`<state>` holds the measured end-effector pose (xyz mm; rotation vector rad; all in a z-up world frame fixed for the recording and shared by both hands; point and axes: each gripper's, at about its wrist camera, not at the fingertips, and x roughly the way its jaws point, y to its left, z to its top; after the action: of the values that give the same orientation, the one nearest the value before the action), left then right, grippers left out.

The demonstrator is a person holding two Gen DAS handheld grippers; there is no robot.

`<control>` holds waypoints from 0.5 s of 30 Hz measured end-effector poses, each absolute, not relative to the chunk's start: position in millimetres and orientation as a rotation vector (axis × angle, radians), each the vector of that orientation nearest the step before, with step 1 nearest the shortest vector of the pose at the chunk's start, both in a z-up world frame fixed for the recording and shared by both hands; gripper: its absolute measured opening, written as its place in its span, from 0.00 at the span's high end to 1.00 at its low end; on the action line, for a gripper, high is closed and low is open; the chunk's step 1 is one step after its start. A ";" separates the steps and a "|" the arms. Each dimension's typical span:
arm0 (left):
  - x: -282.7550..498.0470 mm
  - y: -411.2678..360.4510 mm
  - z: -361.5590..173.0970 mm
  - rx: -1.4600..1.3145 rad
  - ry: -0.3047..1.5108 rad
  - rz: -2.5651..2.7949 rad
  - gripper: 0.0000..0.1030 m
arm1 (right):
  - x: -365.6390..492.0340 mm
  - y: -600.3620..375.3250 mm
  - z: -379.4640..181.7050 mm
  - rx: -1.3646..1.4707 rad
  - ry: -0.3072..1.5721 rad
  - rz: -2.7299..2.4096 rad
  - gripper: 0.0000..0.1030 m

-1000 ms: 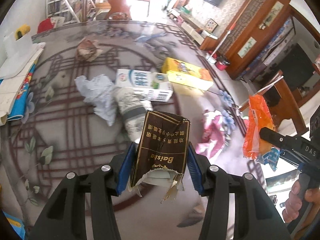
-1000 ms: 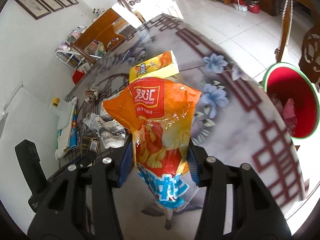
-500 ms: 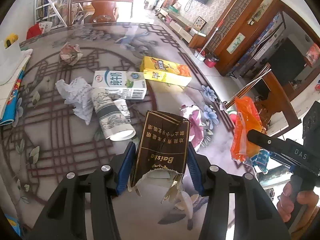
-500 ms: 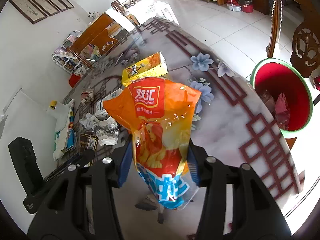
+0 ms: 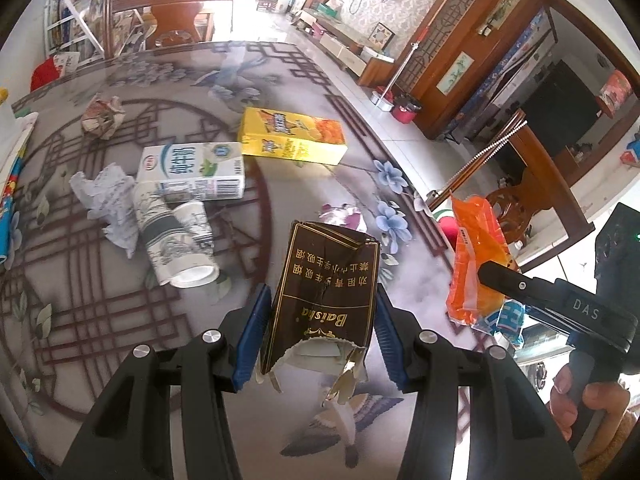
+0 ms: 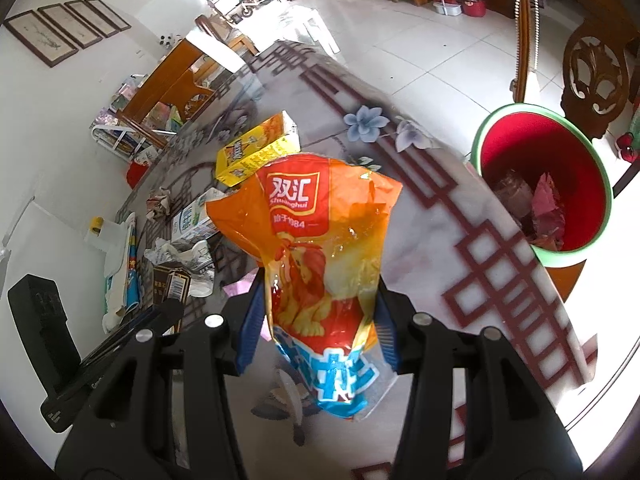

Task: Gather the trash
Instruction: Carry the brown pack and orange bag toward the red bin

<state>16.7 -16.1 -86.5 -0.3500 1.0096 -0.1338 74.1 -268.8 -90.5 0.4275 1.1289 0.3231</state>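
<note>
My left gripper (image 5: pixel 320 332) is shut on a torn dark brown cigarette carton (image 5: pixel 326 292), held above the patterned round table (image 5: pixel 80 280). My right gripper (image 6: pixel 318 320) is shut on an orange and blue snack bag (image 6: pixel 320 248); that bag (image 5: pixel 476 264) also shows at the right of the left wrist view. A red bin with a green rim (image 6: pixel 544 184) stands on the floor beyond the table's right edge, with pink trash inside. On the table lie a yellow box (image 5: pixel 292 136), a white milk carton (image 5: pixel 192 172), paper cups (image 5: pixel 176 240) and crumpled paper (image 5: pixel 108 196).
A crumpled paper ball (image 5: pixel 102 116) lies at the far left of the table and a pink wrapper (image 5: pixel 344 216) near its right edge. Wooden chairs (image 5: pixel 168 12) stand around the table. A hand (image 5: pixel 580 404) holds the right gripper's handle at lower right.
Both grippers have drifted across the table toward its right edge, still holding their items. The red bin has come nearer and larger in the right wrist view.
</note>
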 end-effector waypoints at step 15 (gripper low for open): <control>41.8 -59.3 -79.9 -0.325 1.018 -0.194 0.53 | 83.6 -313.9 -93.4 0.459 1.131 0.266 0.54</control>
<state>41.8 -59.3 -79.9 -0.3249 1.0177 -0.1943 83.5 -313.9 -93.4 0.4586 1.1312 0.2657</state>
